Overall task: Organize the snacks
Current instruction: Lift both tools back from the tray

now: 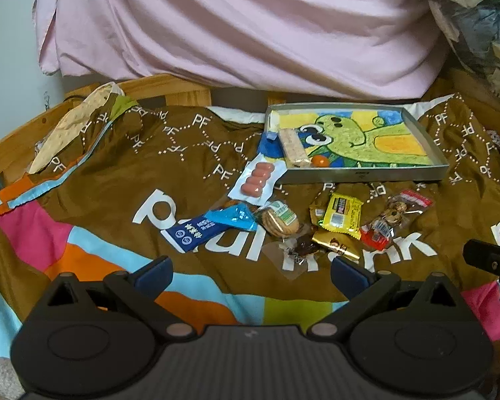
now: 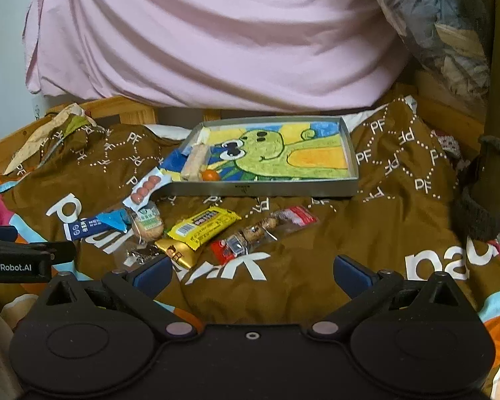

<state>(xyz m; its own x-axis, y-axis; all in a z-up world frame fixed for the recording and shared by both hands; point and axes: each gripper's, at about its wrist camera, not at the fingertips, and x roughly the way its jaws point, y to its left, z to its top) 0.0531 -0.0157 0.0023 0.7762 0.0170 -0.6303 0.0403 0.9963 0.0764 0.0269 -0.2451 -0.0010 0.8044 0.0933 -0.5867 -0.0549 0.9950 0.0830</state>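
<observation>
Both grippers are hovering near the blanket's [image 1: 116,173] front edge, left gripper [image 1: 251,271] and right gripper [image 2: 253,271] each spreading its fingers wide and holding nothing. The loose snacks are lying in a tight cluster just near of the tray [image 1: 360,176], the yellow packet [image 1: 345,215] touching the gold wrapper [image 1: 336,245], while a pale bar [image 1: 295,146] and an orange ball [image 1: 320,161] are already sitting in the tray's near-left corner. Risk, as I am judging it: wrappers overlapping on soft, rumpled cloth are inviting a double pick or a slip, and the sausage pack [image 1: 258,180] leaning on the tray rim may slide off if nudged.

"GenRobot.AI": left claw [image 2: 15,265] | "PF", "paul": brown cloth [image 2: 400,206]
</observation>
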